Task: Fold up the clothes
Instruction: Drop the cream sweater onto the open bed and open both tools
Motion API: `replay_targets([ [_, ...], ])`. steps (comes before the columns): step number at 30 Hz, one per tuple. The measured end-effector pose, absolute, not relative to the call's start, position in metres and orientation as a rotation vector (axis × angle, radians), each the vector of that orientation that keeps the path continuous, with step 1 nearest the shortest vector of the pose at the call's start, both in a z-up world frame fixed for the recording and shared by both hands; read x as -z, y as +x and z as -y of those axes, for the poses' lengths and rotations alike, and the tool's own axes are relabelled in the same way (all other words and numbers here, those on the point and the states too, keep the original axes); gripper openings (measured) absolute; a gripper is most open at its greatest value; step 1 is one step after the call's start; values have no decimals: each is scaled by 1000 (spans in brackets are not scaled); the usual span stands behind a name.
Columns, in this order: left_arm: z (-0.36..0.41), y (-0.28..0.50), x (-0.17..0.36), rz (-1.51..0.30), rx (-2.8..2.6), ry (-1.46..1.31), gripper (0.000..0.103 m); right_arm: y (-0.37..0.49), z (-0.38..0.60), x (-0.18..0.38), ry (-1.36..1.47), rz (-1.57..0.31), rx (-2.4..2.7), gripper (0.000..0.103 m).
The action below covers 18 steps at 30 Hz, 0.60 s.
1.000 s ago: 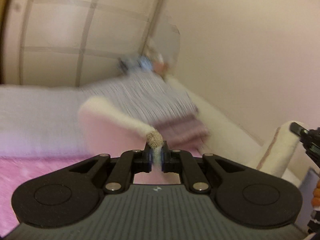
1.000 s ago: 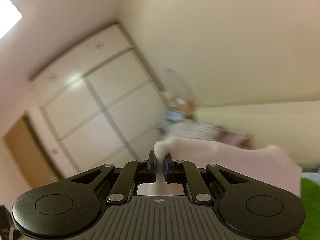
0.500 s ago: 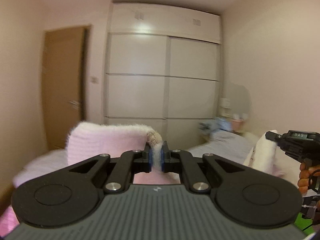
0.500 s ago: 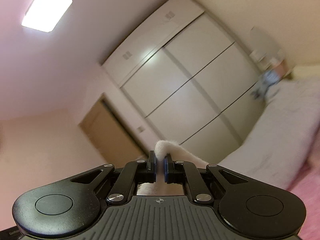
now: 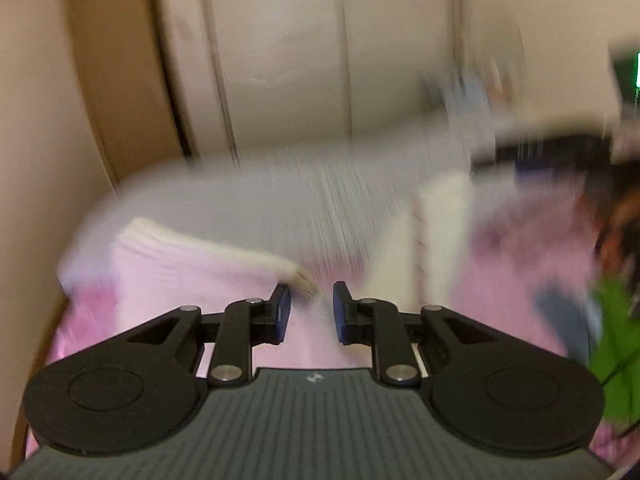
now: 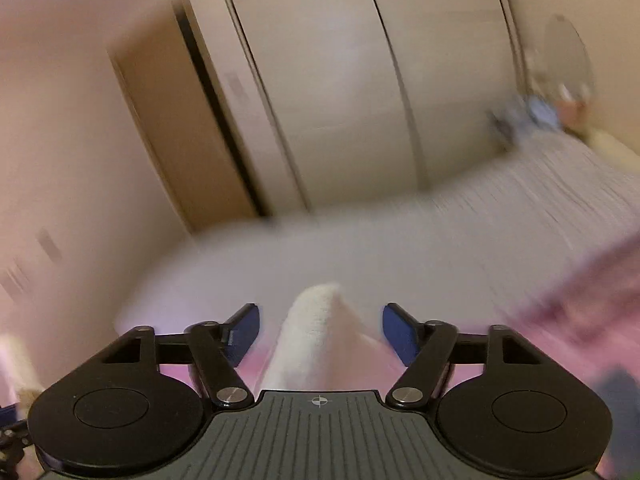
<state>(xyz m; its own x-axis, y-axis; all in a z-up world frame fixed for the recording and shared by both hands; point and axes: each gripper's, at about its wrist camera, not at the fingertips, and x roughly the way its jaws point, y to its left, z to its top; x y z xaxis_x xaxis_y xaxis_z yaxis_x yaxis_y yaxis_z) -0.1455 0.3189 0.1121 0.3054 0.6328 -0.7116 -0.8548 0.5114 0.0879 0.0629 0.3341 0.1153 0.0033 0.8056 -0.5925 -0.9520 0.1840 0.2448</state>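
Two grippers, left (image 5: pixel 308 312) and right (image 6: pixel 320 334); one pink garment (image 5: pixel 192 272); one bed (image 6: pixel 400 248); one green item (image 5: pixel 612 344).

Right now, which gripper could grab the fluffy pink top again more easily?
Probably the right gripper: its jaws are open with a white-edged fold of the pink fleece garment standing between them. The left gripper is open too, but only the cuff tip lies near its fingers.

Wardrobe (image 6: pixel 352 92): pale sliding doors, far wall.
Door (image 6: pixel 180 140): brown wood, left of wardrobe.
Bed (image 6: pixel 400 240): pale grey cover, blurred.
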Motion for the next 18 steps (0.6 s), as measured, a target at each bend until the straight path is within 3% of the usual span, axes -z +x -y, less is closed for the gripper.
replay_targets([
  [5, -241, -147, 11, -916, -1004, -574, 17, 91, -244, 18, -488, -904, -1339, 71],
  [10, -154, -204, 71, -948, -1114, -812, 17, 96, -122, 118, -632, -1078, -1267, 71],
  [15, -96, -240, 77, -1017, -1219, -781, 17, 92, -57, 152, -648, -1225, -1199, 71],
  [18, -84, -259, 80, -1021, -1238, -765, 18, 72, -38, 136, -679, -1214, -1218, 71],
])
